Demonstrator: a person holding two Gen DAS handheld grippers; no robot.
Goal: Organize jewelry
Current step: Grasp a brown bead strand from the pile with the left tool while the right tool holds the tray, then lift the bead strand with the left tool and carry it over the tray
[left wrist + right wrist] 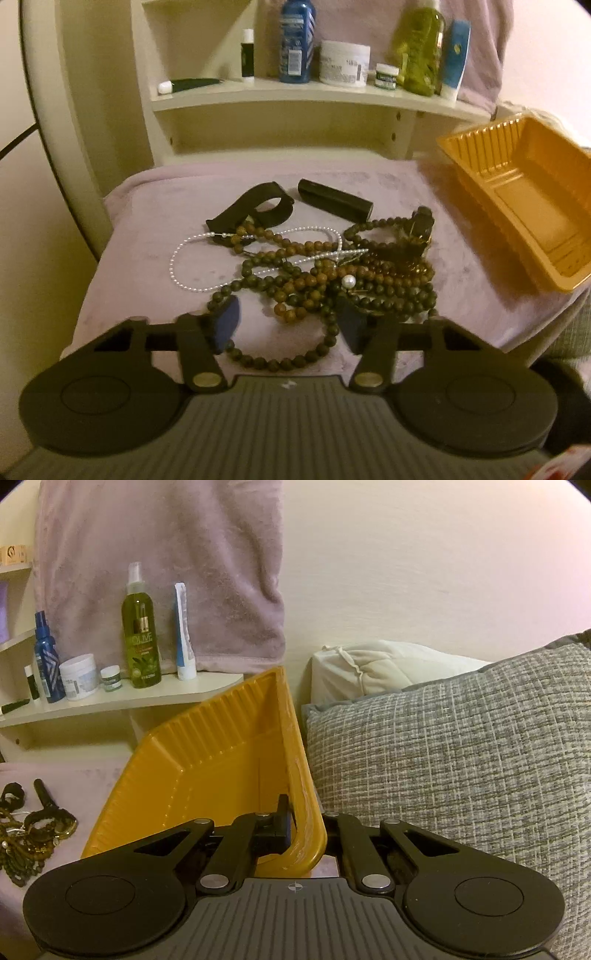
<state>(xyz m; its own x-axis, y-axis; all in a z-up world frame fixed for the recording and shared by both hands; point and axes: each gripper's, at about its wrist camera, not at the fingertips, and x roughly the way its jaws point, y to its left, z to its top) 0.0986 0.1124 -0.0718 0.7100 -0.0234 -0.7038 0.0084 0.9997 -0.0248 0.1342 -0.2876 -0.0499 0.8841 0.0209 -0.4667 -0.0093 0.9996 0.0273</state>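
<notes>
A tangle of brown and dark bead necklaces [314, 273] lies on a lilac cloth [147, 236], with a white pearl strand [192, 254] looped through it and a single large pearl [348, 281] on top. My left gripper [289, 326] hovers low over the near edge of the pile. Its blue pads [227, 325] stand apart, with a few bead strands between them and nothing pinched. My right gripper [308, 812] is shut on the side wall of an empty orange plastic tray [221, 757], which it holds tilted. The tray [535, 199] sits to the right of the pile [26, 830].
A black cylinder [334, 201] and a black strap [255, 210] lie behind the beads. A cream shelf [295, 96] carries bottles, jars and tubes, with a green spray bottle [141, 642] among them. A grey pillow [461, 757] and a white pillow [388, 668] lie to the right.
</notes>
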